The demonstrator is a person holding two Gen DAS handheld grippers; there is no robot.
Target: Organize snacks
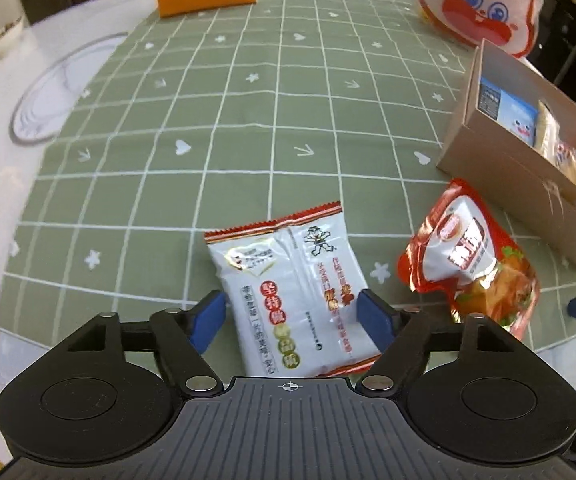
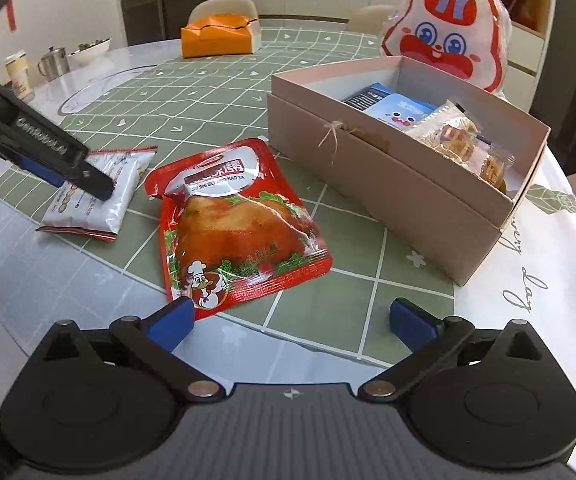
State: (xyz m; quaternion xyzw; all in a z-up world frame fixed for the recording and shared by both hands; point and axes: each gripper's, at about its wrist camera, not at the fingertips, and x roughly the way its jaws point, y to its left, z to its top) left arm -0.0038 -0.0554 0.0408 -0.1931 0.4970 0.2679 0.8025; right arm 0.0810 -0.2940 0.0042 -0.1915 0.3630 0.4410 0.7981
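White snack packet (image 1: 294, 292) with red crimped ends lies flat on the table (image 1: 248, 120), between the wide-open left tongs (image 1: 292, 316), pads either side. Just right of it, a red roast-duck pouch (image 2: 236, 220), beside the open box (image 2: 388, 184). Right tongs (image 2: 290, 320) gape wide, holding nothing.

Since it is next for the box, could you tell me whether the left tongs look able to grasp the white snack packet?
Probably yes: the left tongs are open and already straddle the white snack packet, with nothing lying on it.
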